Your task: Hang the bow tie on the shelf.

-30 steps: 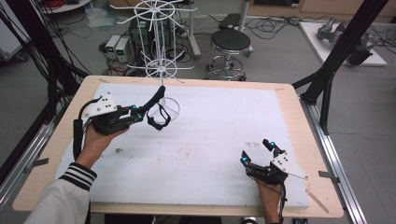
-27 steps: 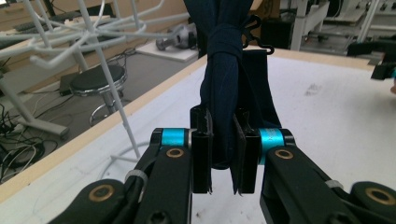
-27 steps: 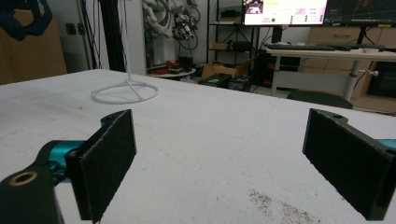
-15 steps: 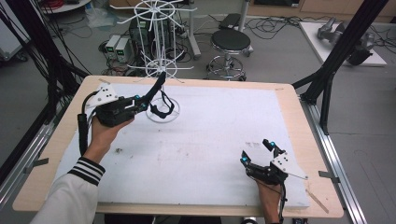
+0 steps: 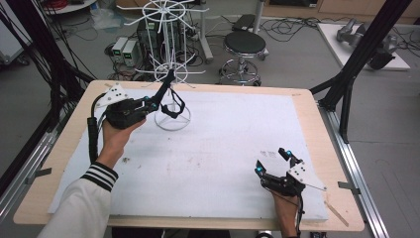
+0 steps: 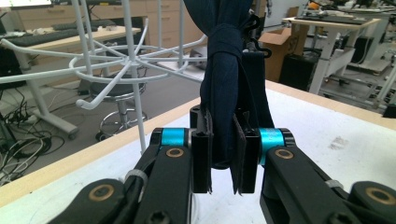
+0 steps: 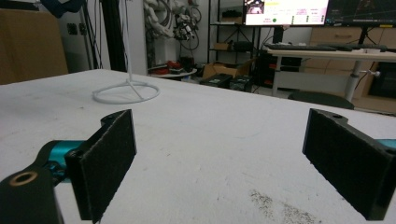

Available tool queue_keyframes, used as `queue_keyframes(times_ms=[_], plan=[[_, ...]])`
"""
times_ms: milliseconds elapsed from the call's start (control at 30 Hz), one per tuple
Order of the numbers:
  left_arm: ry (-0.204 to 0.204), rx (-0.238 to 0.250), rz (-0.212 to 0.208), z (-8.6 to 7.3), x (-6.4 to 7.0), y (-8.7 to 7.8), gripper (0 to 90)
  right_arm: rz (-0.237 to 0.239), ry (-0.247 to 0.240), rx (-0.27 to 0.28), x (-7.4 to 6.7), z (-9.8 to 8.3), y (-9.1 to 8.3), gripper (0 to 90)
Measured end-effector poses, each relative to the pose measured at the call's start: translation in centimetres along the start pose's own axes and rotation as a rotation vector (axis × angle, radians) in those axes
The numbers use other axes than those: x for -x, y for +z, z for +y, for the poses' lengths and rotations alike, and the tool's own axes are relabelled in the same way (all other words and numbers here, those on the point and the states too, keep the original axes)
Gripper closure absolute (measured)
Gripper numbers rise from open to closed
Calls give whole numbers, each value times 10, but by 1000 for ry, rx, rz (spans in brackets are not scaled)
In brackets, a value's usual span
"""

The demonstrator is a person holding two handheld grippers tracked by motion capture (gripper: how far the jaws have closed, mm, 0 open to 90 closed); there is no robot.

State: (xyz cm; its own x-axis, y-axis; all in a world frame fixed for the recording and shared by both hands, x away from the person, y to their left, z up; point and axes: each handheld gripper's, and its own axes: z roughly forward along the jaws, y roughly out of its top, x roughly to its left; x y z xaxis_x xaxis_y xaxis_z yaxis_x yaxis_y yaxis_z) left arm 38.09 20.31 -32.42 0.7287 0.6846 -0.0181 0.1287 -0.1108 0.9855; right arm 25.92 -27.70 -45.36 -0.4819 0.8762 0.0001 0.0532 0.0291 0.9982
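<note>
My left gripper (image 5: 154, 103) is shut on a dark blue strappy fabric item (image 5: 172, 101) at the back left of the table. It holds the item up beside the white wire rack (image 5: 171, 49). In the left gripper view the fabric (image 6: 224, 70) is pinched between the pads of the left gripper (image 6: 223, 158), and its top reaches up by the rack's arms (image 6: 116, 60). My right gripper (image 5: 271, 160) rests open on the white mat at the front right. Nothing lies between the pads of the right gripper (image 7: 224, 154).
The rack's ring base (image 5: 172, 120) stands on the white mat (image 5: 223, 148) just right of my left gripper; the base (image 7: 126, 93) is also far off in the right gripper view. A stool (image 5: 244, 47) and cables lie on the floor behind the table.
My left gripper has moved up and toward the rack, carrying the dark fabric item closer to the rack's lower arms. The right gripper has stayed still.
</note>
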Motion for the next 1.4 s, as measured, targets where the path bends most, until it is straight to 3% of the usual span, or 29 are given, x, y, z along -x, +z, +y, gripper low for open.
queue_keyframes(times_ms=[133,567,1000,1100,1267,1300,1400], plan=[[-30,-3,27,-3,-1,8,801,-1,0,0,0,0,0,88],[-44,-17,114,-13,-4,20,801,0,-1,2,0,0,0,88],[-45,-52,133,-16,-3,21,765,-6,8,-1,0,0,-1,88],[-42,-65,142,-17,-3,21,640,-4,4,0,0,0,0,88],[-67,-65,127,-19,-5,20,219,-6,8,-2,0,0,-1,88],[-63,-56,115,-21,-7,17,170,-5,3,0,0,0,0,88],[-56,-40,107,-23,-7,11,143,-5,8,-1,-1,0,0,88]])
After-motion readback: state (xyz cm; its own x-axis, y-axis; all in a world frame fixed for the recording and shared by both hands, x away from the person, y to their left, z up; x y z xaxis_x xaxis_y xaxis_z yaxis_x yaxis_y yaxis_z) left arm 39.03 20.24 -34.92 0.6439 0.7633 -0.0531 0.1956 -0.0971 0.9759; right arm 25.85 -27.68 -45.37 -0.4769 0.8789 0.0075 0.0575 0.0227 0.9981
